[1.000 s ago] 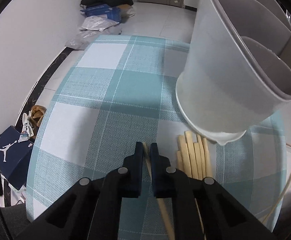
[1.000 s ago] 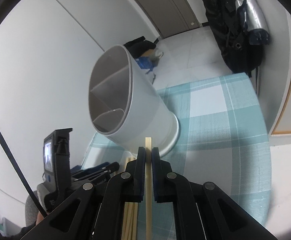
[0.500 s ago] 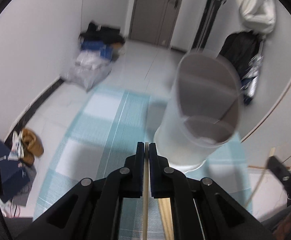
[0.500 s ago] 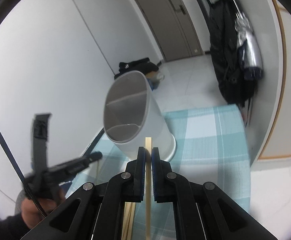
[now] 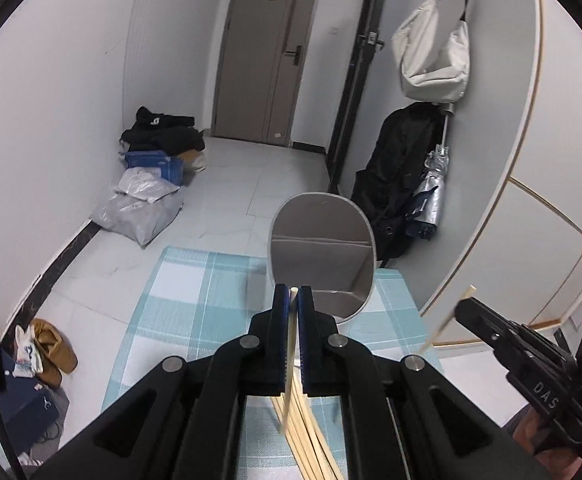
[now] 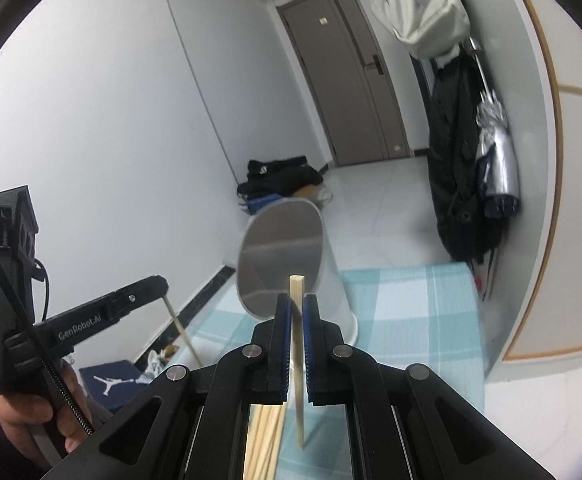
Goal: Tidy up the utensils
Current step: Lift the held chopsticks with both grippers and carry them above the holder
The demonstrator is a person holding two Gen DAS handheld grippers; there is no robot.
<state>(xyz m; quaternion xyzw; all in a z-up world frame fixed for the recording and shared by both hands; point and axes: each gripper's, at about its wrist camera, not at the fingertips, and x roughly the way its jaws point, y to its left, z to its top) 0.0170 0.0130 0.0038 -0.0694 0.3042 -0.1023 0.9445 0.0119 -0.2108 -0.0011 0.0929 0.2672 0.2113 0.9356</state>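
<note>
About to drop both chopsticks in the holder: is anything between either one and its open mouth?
Nothing visible blocks either. Left gripper and right gripper each pinch a chopstick above the table, facing the white holder. Its mouth looks empty, apart from dividers.

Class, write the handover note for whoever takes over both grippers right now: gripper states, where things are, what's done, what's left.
Left gripper: shut on one chopstick.
Right gripper: shut on another chopstick.
Divided white utensil holder: upright on the checked tablecloth, compartments look empty.
Remaining chopsticks: bundled on the cloth near the holder.
Done: two lifted.
Left: drop both into the holder, then the bundle.
</note>
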